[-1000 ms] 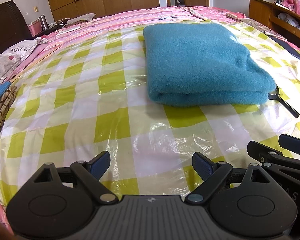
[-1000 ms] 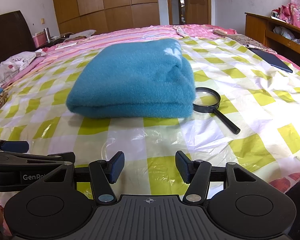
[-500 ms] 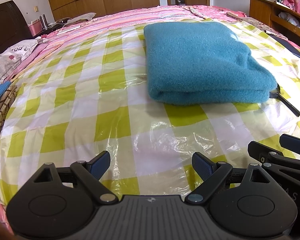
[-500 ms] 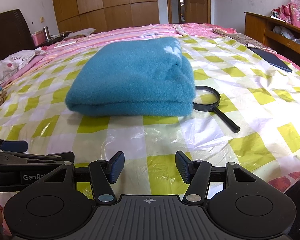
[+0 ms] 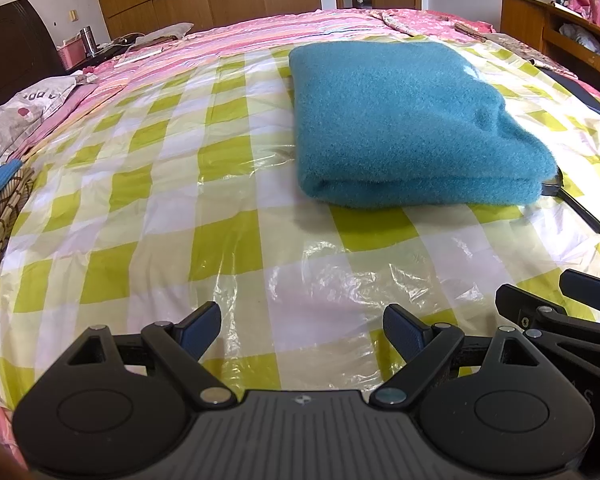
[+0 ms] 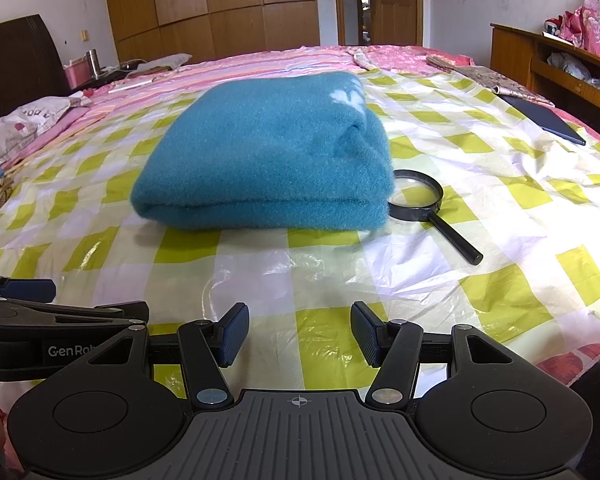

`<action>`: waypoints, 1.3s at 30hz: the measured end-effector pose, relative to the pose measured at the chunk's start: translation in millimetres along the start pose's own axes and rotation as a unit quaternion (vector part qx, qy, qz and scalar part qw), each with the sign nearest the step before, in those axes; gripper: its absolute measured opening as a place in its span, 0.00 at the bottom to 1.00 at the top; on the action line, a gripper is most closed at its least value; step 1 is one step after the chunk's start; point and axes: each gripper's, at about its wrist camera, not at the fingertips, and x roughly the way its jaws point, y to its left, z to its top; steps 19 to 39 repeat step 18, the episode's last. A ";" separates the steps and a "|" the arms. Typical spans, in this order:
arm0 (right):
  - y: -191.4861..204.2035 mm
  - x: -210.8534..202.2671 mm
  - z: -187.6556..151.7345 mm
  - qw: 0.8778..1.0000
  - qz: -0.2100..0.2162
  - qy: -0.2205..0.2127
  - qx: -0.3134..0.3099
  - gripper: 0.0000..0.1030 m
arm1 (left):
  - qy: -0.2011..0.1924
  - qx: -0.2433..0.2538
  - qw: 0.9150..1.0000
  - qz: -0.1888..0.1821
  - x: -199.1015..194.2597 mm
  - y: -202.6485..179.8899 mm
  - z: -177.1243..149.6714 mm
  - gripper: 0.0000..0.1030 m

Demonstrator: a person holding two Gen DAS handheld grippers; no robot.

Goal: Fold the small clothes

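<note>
Both tongs, left tongs (image 5: 302,330) & right tongs (image 6: 299,334), are still hanging released near-side, nothing shifting, w/ teal garment (image 6: 266,152) lying folded, so fold's prob. done.

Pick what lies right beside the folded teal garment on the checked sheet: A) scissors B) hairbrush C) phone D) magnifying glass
D: a black-rimmed magnifying glass sits at the right edge of the folded teal garment, handle angled toward the camera.
</note>
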 end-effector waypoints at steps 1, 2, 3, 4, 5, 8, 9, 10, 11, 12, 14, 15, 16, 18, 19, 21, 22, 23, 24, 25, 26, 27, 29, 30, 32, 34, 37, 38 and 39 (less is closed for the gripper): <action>0.1 0.2 0.0 1.000 0.000 0.000 0.000 0.55 | 0.000 0.000 1.000 0.000 -0.1 0.1 -0.1 0.90; 0.2 0.8 0.0 1.000 0.000 0.000 0.000 0.55 | -0.001 0.001 1.000 0.001 -0.2 -0.4 -0.1 0.90; 0.2 0.8 0.0 1.000 -0.001 0.000 0.000 0.55 | -0.002 0.002 1.000 0.003 -0.3 -0.8 -0.2 0.90; 0.2 0.9 -0.3 1.000 -0.001 0.001 0.000 0.55 | -0.003 0.003 1.000 0.004 -0.3 -0.6 -0.4 0.90; 0.0 1.2 0.0 1.000 -0.001 0.001 0.000 0.55 | -0.003 0.004 1.000 0.005 -0.2 -1.4 -0.4 0.90; -0.5 1.4 -0.2 1.000 -0.001 0.001 -0.001 0.55 | -0.003 0.004 1.000 0.006 -0.4 -2.2 -0.6 0.90; -0.5 1.5 -0.3 1.000 -0.001 0.001 -0.001 0.55 | -0.003 0.005 1.000 0.006 -0.4 -2.1 -0.6 0.90; -0.5 1.5 -0.3 1.000 -0.001 0.001 -0.001 0.55 | -0.002 0.004 1.000 0.006 -0.5 -2.8 -0.7 0.90; -0.5 1.5 -0.4 1.000 -0.001 0.001 -0.001 0.55 | -0.001 0.004 1.000 0.005 -0.6 -3.0 -0.7 0.90; -0.5 1.6 -0.2 1.000 -0.002 0.002 -0.001 0.56 | -0.001 0.004 1.000 0.005 -0.5 -3.0 -0.6 0.90; -0.5 2.0 -0.5 1.000 -0.002 0.002 -0.001 0.56 | 0.000 0.003 1.000 0.005 -0.4 -3.2 -0.4 0.90; -0.5 2.0 -0.5 1.000 -0.003 0.002 -0.001 0.57 | 0.000 0.004 1.000 0.005 -0.4 -3.2 -0.4 0.90; -0.6 2.1 -0.5 1.000 -0.003 0.002 -0.001 0.57 | 0.001 0.003 1.000 0.004 -0.4 -3.0 -0.5 0.90; -1.0 2.3 -0.7 1.000 -0.004 0.002 -0.001 0.58 | 0.002 0.002 1.000 0.003 -0.1 -2.8 -0.4 0.90; -1.0 2.3 -0.7 1.000 -0.004 0.002 -0.001 0.58 | 0.002 0.002 1.000 0.003 -0.1 -2.8 -0.4 0.90; -1.0 2.3 -0.7 1.000 -0.004 0.002 -0.001 0.58 | 0.002 0.002 1.000 0.003 -0.1 -2.8 -0.4 0.90; -1.0 2.3 -0.7 1.000 -0.004 0.002 -0.001 0.58 | 0.002 0.002 1.000 0.003 -0.1 -2.8 -0.4 0.90; -1.0 2.3 -0.7 1.000 -0.004 0.002 -0.001 0.58 | 0.002 0.002 1.000 0.003 -0.1 -2.8 -0.4 0.90; -1.0 2.3 -0.7 1.000 -0.004 0.002 -0.001 0.58 | 0.002 0.002 1.000 0.003 -0.1 -2.8 -0.4 0.90; -1.0 2.3 -0.7 1.000 -0.004 0.002 -0.001 0.58 | 0.002 0.002 1.000 0.003 -0.1 -2.8 -0.4 0.90; -1.0 2.3 -0.7 1.000 -0.004 0.002 -0.001 0.58 | 0.002 0.002 1.000 0.003 -0.1 -2.8 -0.4 0.90; -1.0 2.3 -0.7 1.000 -0.004 0.002 -0.001 0.58 | 0.002 0.002 1.000 0.003 -0.1 -2.8 -0.4 0.90; -1.0 2.3 -0.7 1.000 -0.004 0.002 -0.001 0.58 | 0.002 0.002 1.000 0.003 -0.1 -2.8 -0.4 0.90; -1.0 2.3 -0.7 1.000 -0.004 0.002 -0.001 0.58 | 0.002 0.002 1.000 0.003 -0.1 -2.8 -0.4 0.90; -1.0 2.3 -0.7 1.000 -0.004 0.002 -0.001 0.58 | 0.002 0.002 1.000 0.003 -0.1 -2.8 -0.4 0.90; -1.0 2.3 -0.7 1.000 -0.004 0.002 -0.001 0.58 | 0.002 0.002 1.000 0.003 -0.1 -2.8 -0.4 0.90; -1.0 2.3 -0.7 1.000 -0.004 0.002 -0.001 0.58 | 0.002 0.002 1.000 0.003 -0.1 -2.8 -0.4 0.90; -1.0 2.3 -0.7 1.000 -0.004 0.002 -0.001 0.58 | 0.002 0.002 1.000 0.003 -0.1 -2.8 -0.4 0.90; -1.0 2.3 -0.7 1.000 -0.004 0.002 -0.001 0.58 | 0.002 0.002 1.000 0.003 -0.1 -2.8 -0.4 0.90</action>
